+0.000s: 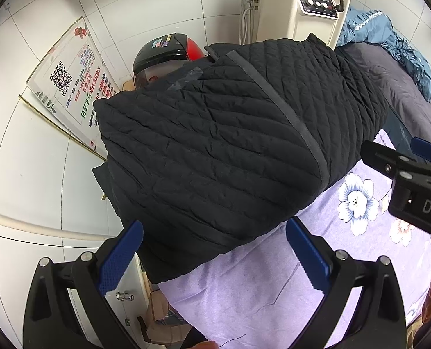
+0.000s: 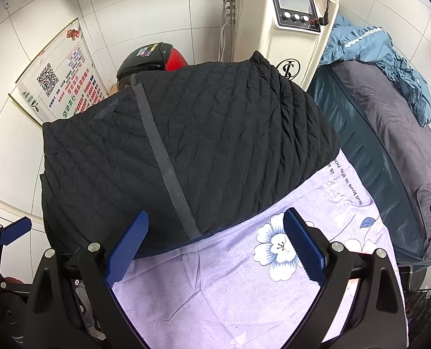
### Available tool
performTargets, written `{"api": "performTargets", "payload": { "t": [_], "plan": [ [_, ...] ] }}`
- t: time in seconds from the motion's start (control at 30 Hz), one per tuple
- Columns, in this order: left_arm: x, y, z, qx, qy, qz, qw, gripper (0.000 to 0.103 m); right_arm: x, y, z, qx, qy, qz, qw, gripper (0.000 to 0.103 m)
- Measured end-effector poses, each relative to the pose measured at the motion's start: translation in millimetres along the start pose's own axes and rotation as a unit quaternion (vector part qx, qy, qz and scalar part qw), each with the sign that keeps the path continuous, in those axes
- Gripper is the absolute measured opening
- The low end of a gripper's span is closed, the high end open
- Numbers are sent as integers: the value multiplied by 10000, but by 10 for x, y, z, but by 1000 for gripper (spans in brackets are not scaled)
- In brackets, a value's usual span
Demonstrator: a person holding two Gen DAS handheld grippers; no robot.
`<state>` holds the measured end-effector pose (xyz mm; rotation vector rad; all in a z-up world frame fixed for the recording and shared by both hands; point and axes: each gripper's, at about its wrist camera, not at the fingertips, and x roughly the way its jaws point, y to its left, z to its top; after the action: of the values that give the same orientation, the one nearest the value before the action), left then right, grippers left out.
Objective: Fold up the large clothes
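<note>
black quilted jacket (image 1: pixel 215 145) lies folded on the lilac sheet (image 1: pixel 244 290); just short of its near hem, left claw (image 1: pixel 212 258) and right claw (image 2: pixel 215 250) hover, both spread apart and empty, likely poised for another fold.

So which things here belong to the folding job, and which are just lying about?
Job:
- black quilted jacket
- lilac floral sheet under it
- left gripper, open
- right gripper, open

Lying about:
- cream machine with dials
- blue ruffled cloth
- grey blanket
- red-and-black helmet
- QR-code sign

helmet (image 1: pixel 160 55) half hidden behind jacket (image 1: pixel 215 151)
</note>
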<state>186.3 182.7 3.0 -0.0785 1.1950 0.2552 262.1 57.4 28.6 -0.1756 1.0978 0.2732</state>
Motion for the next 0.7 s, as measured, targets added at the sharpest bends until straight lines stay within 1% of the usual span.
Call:
{"api": "performTargets", "payload": {
  "t": [0.7],
  "plan": [
    [-3, 44, -25, -84, -45, 0, 10000, 97, 27, 54, -8, -70, 6, -24, 10000, 93]
  ]
}}
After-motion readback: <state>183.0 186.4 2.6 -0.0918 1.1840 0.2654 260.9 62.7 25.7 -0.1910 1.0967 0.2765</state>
